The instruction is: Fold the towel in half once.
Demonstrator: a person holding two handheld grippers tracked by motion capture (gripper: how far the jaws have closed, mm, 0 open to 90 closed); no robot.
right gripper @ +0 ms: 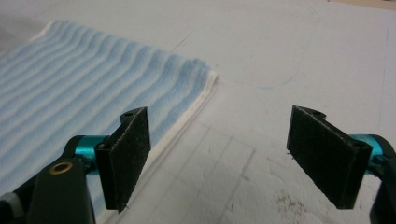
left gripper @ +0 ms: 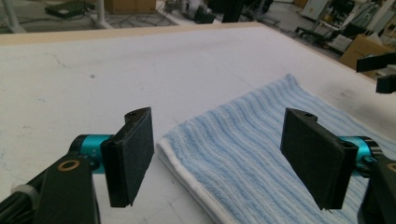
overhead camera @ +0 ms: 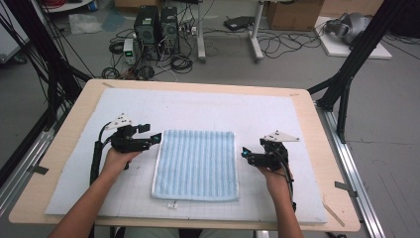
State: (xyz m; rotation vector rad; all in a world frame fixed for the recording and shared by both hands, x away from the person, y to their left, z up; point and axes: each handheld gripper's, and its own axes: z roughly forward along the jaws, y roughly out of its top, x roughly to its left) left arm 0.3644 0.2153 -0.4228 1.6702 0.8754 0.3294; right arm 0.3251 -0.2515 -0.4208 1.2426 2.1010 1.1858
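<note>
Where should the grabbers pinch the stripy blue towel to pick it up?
Probably at the folded light-blue striped towel's two side edges, each gripper coming in from its own side. It lies flat on the white mat, so only the white-trimmed edges offer a lip for open jaws to slide around.

Both forearms come in from the near edge, angled slightly outward. The left hand (overhead camera: 118, 161) holds the left gripper (overhead camera: 154, 139), which points inward toward the middle, its jaws spread wide with nothing pressed between them. The right hand (overhead camera: 275, 177) holds the right gripper (overhead camera: 244, 153), likewise pointing inward, its jaws also standing wide apart and gripping nothing. Each gripper carries a grey three-cornered plate on top.
</note>
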